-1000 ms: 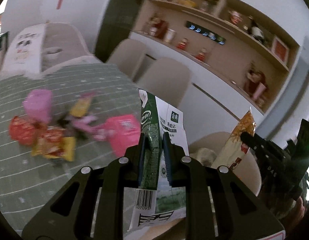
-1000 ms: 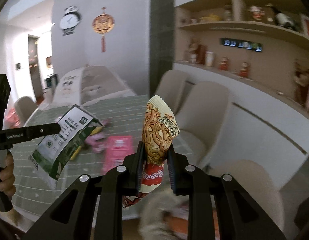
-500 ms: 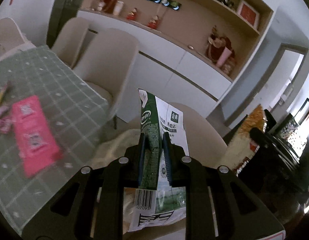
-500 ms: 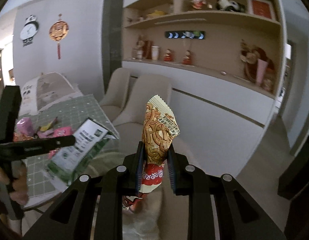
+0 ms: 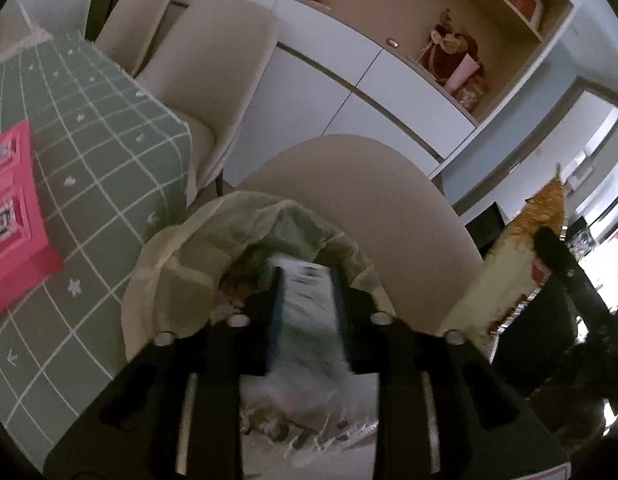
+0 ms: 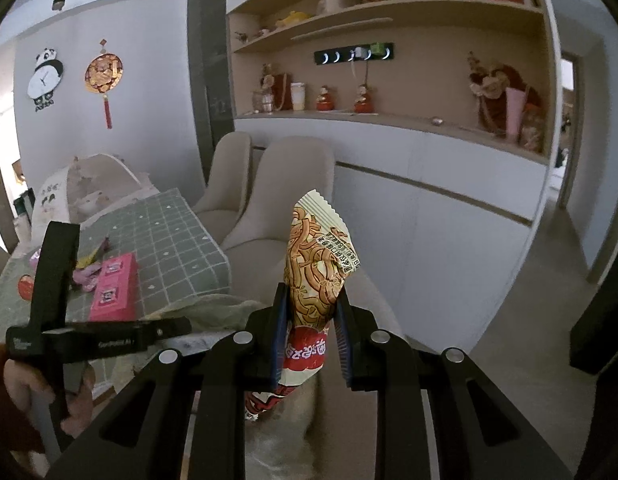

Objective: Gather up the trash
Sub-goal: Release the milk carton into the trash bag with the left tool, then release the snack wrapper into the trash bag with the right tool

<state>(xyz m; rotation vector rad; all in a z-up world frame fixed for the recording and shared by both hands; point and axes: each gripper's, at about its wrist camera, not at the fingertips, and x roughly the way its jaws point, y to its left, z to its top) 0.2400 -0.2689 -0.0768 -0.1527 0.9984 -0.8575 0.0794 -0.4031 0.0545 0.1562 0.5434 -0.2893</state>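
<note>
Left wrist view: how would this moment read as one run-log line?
left claw: open, milk carton dropping into trash bag | right claw: shut on noodle wrapper

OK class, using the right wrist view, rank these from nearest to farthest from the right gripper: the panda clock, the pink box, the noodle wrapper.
1. noodle wrapper, between the right gripper's fingers.
2. pink box, left, on the table.
3. panda clock, far left wall.

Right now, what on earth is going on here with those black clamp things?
A person is clearing snack trash off a table. The left hand-held gripper has its fingers spread over a bin lined with a pale bag, and a green-and-white wrapper, blurred, sits between them at the bag's mouth. The right hand-held gripper grips an orange noodle-snack packet. A pink box and other wrappers remain on the green checked tablecloth.
</note>
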